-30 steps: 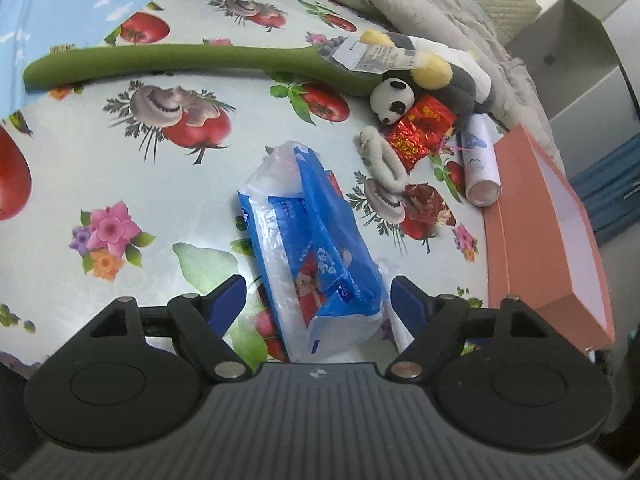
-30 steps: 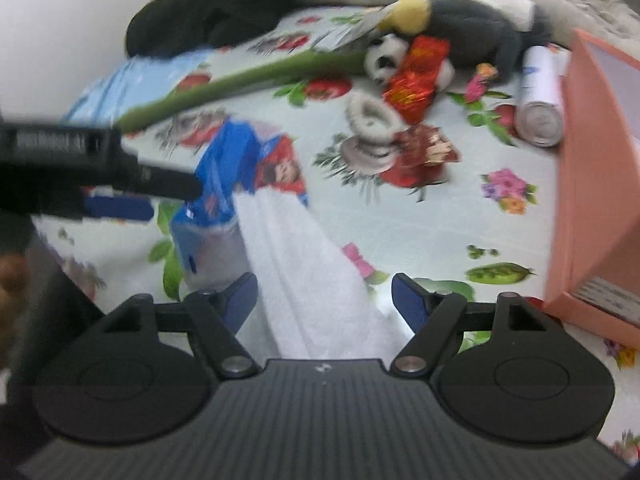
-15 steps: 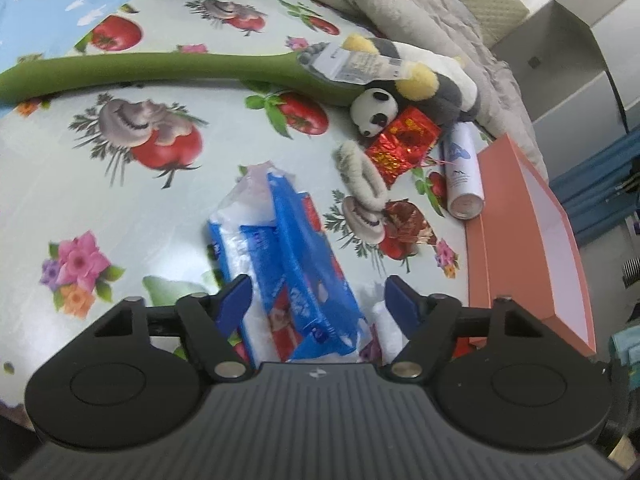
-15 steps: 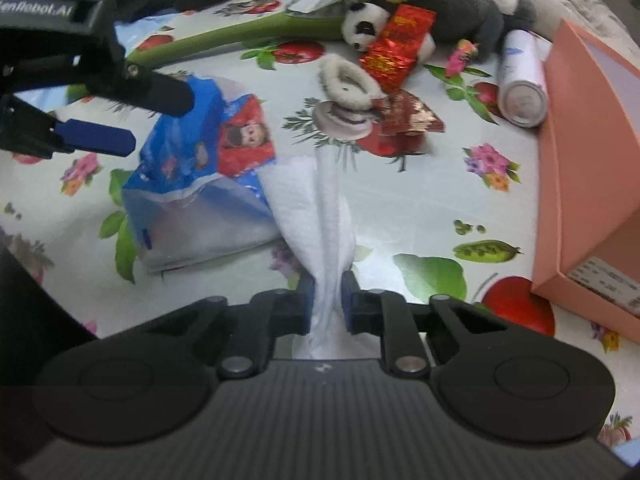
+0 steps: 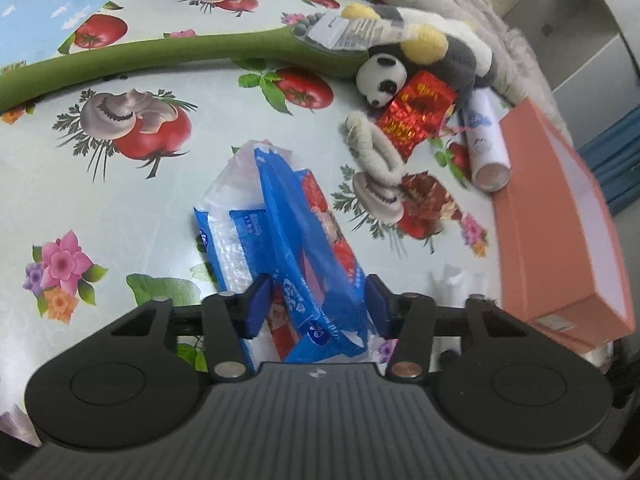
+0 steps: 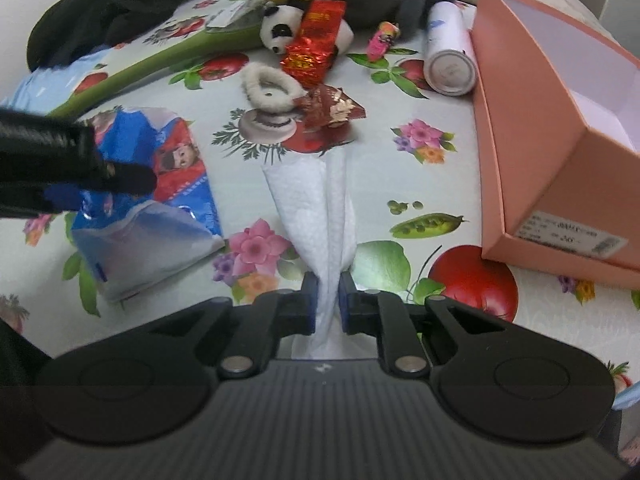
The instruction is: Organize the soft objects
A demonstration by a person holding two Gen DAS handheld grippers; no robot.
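Left wrist view showed the left gripper (image 5: 316, 306) low over a blue tissue pack (image 5: 308, 248) lying on the tabletop (image 5: 160, 184), which wore a cloth printed with tomatoes, mushrooms and flowers. Its fingers (image 5: 256, 304) had just been closing with the near end of the pack between them; both blue pads sat against the wrapper's sides, grasping it. Right wrist view showed the right gripper (image 6: 329, 304) clenched on a white tissue (image 6: 316, 208), pinched into a narrow waist between the pads and fanning out flat on the cloth beyond them. The tissue lay just right of the pack (image 6: 152, 184), apart from it in that view.

Farther back sat a panda plush (image 5: 380, 80) against a grey and yellow plush toy (image 5: 448, 52), a long green plush stem (image 5: 140, 60), red foil packets (image 5: 416, 112), a fuzzy beige ring (image 6: 272, 88) and a white can (image 6: 448, 52) on its side. An open salmon-pink box (image 6: 532, 128) stood at the right edge, near the tissue but not touching it.
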